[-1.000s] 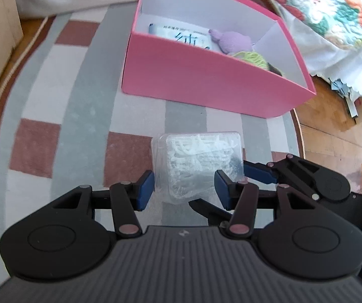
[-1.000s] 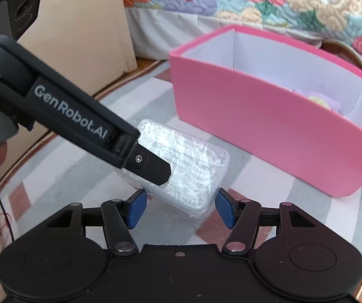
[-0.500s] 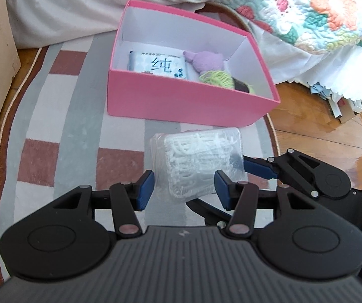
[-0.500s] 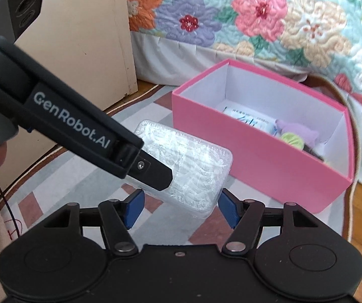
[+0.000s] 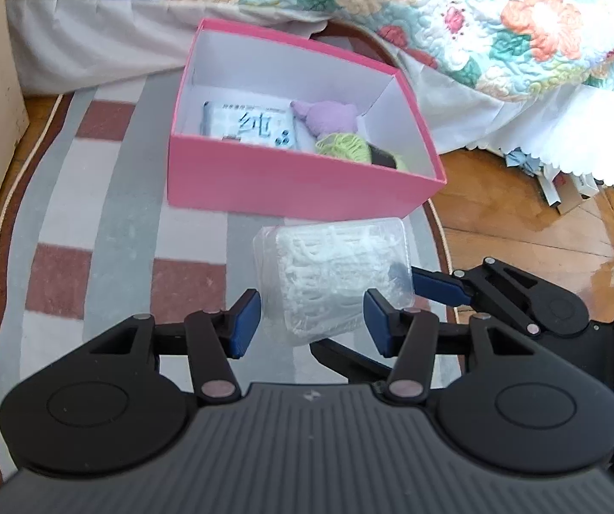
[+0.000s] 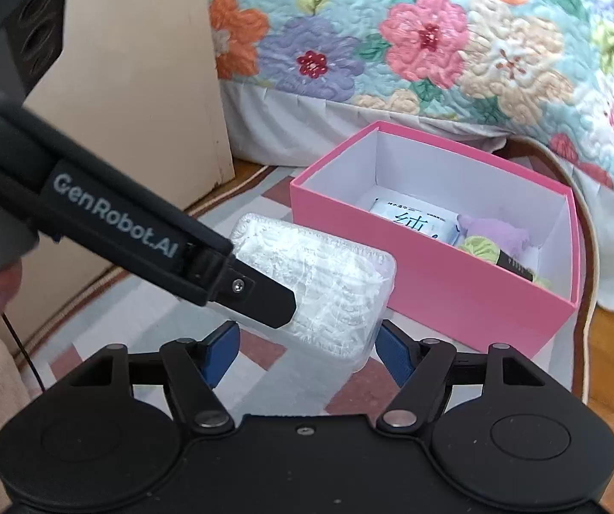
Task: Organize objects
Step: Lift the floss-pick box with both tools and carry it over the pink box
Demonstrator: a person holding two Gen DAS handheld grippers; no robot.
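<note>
A striped grey, white and brick-red rug point(image 5: 105, 197) lies on glossy wooden floor point(image 5: 521, 222) beside a bed with floral quilt point(image 6: 414, 34) and white valance, a beige cabinet point(image 6: 144, 85) standing left of it.

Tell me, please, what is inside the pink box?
Inside the pink box: a white wipes pack, a purple soft toy, green yarn and something dark. The near wall hides their lower parts.
</note>
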